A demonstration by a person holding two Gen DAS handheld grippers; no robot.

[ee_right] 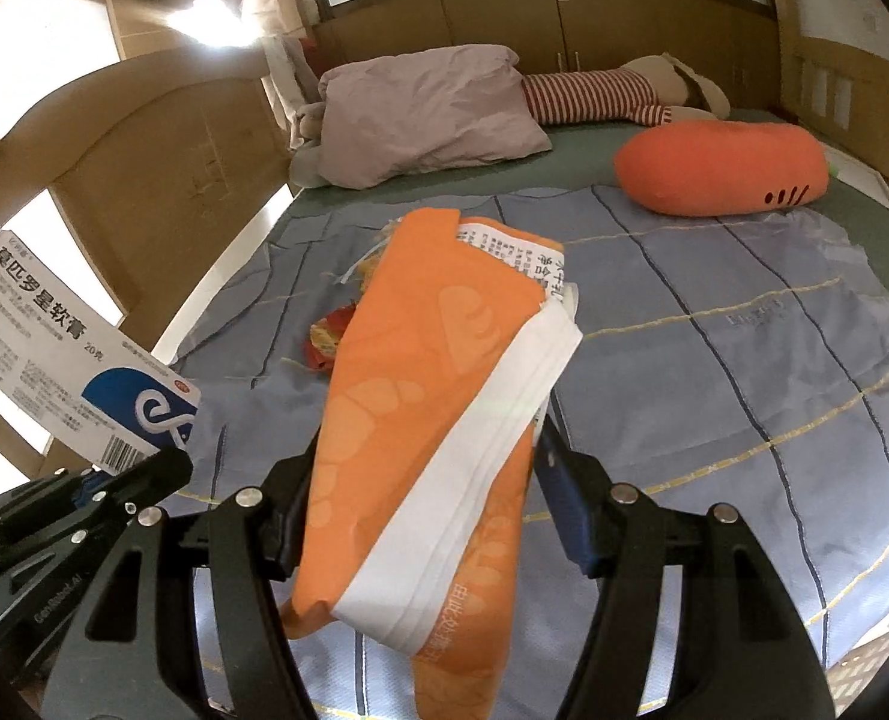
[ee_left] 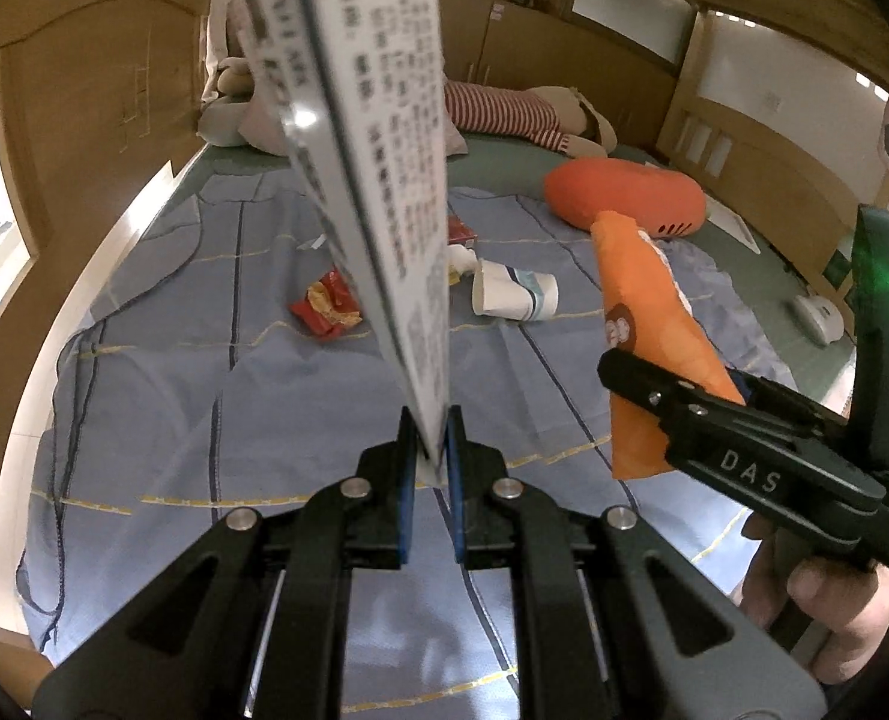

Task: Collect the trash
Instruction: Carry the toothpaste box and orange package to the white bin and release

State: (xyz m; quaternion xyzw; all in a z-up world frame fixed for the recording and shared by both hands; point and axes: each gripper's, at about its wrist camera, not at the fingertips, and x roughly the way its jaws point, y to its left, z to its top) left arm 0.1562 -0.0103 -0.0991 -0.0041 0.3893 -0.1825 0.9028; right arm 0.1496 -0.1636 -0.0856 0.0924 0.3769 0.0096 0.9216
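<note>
Two tools, both loaded: I have each one clamped on something, held above the bed (ee_right: 744, 330).
Left tool (ee_left: 431, 450): pinched tight on the bottom edge of a flattened ointment box (ee_left: 378, 138), which stands up from the pads; from the right wrist view the same box (ee_right: 84, 372) sits at the far left.
Right tool (ee_right: 420, 468): closed across an orange bag (ee_right: 420, 420) with a white band, held near its lower part, mouth pointing away from me.
Bag contents: a printed paper leaflet (ee_right: 510, 252) pokes out of the mouth; what else is inside I cannot see.
Step in hand: I judge this as dropping the box into the bag, which serves as my trash sack.
Next move: I would bring the left tool over the bag mouth, line the flat box up with the opening, then let go; the mouth looks slack, so the box may catch on the edge.
Trash left on bed: a red and yellow snack wrapper (ee_left: 324, 309), a tipped paper cup (ee_left: 513, 297) and a small red packet (ee_left: 462, 231), all near each other on the blue sheet.
Cup contents: lying on its side; I cannot tell if anything is in it.
Not trash: orange carrot pillow (ee_right: 726, 168), striped plush toy (ee_right: 600, 96).
</note>
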